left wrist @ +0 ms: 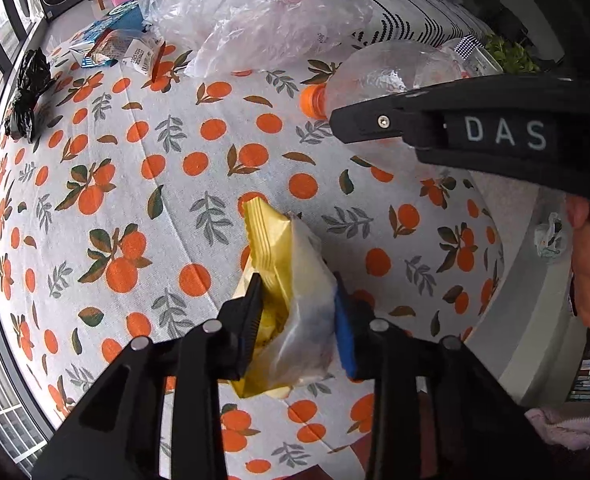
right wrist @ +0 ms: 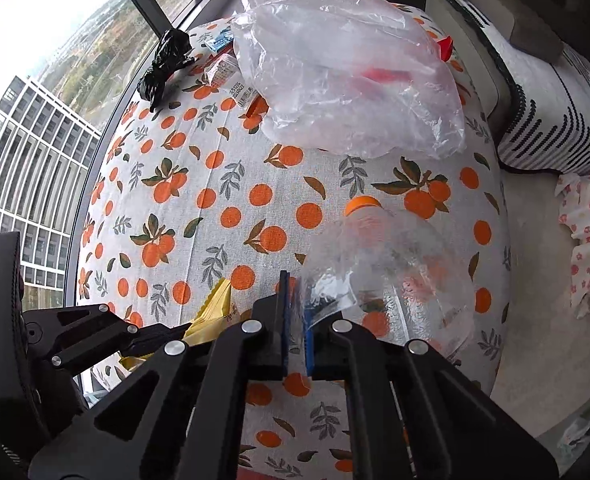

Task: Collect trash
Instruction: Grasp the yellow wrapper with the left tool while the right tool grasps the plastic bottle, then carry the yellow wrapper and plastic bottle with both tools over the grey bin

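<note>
My left gripper (left wrist: 298, 296) is shut on a yellow snack wrapper (left wrist: 279, 264) with clear film and holds it above the orange-print tablecloth (left wrist: 135, 184). My right gripper (right wrist: 295, 320) is shut on the edge of a crushed clear plastic bottle (right wrist: 391, 264) with an orange cap (right wrist: 361, 205). The bottle (left wrist: 391, 76) also shows in the left wrist view behind the right gripper's finger. The yellow wrapper (right wrist: 217, 308) shows at the lower left of the right wrist view. A large clear plastic bag (right wrist: 343, 72) lies at the table's far side.
A crumpled black bag (left wrist: 29, 92) lies near the window edge. Snack packets (left wrist: 131, 50) and a blue-white carton (left wrist: 103, 28) lie beside the clear bag (left wrist: 255, 12). A striped cushion (right wrist: 555, 120) sits on a sofa right of the table. Windows (right wrist: 55, 80) run along the left.
</note>
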### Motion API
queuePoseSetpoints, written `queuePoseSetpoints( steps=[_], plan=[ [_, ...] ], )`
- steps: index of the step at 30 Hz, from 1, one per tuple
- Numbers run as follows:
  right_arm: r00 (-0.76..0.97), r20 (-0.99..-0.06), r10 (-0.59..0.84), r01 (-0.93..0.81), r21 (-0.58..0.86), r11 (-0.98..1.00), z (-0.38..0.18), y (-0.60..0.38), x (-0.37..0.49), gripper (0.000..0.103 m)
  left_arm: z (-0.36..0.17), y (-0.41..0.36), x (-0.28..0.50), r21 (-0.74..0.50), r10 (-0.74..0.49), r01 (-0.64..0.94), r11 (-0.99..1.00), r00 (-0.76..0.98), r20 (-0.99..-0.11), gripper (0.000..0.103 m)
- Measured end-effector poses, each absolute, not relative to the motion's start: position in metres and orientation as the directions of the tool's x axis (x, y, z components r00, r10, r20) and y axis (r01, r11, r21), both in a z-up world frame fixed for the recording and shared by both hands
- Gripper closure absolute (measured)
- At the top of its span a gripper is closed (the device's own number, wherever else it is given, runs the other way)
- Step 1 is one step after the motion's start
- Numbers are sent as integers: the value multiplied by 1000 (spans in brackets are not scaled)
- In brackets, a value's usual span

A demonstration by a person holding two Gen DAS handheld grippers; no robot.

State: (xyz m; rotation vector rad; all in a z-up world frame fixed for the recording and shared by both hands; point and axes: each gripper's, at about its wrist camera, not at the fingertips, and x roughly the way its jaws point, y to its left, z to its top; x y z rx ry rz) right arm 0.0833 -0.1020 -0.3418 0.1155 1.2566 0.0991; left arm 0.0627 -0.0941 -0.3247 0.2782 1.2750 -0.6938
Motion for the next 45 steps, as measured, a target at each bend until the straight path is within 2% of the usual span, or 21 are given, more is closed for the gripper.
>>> queuePoseSetpoints(
  steps=[14,27,37,45],
  plan=[
    [320,-935,153,-158,106,982,-291,-29,76,98,-277,-9,57,-160,-313,492,856,245,-918,70],
    [257,-920,295,-512,129,849,-267,171,80,98,-255,175,15,-122,-160,124,985,361,-919,70],
    [98,-919,381,-750,184,636,-293,340,51,98,-269,321,-46,-100,-16,-211,972,366,-931,70],
    [-52,-925,377,-834,248,493,-357,447,23,98,-322,408,-92,-112,32,-407,907,330,-944,70]
  ],
)
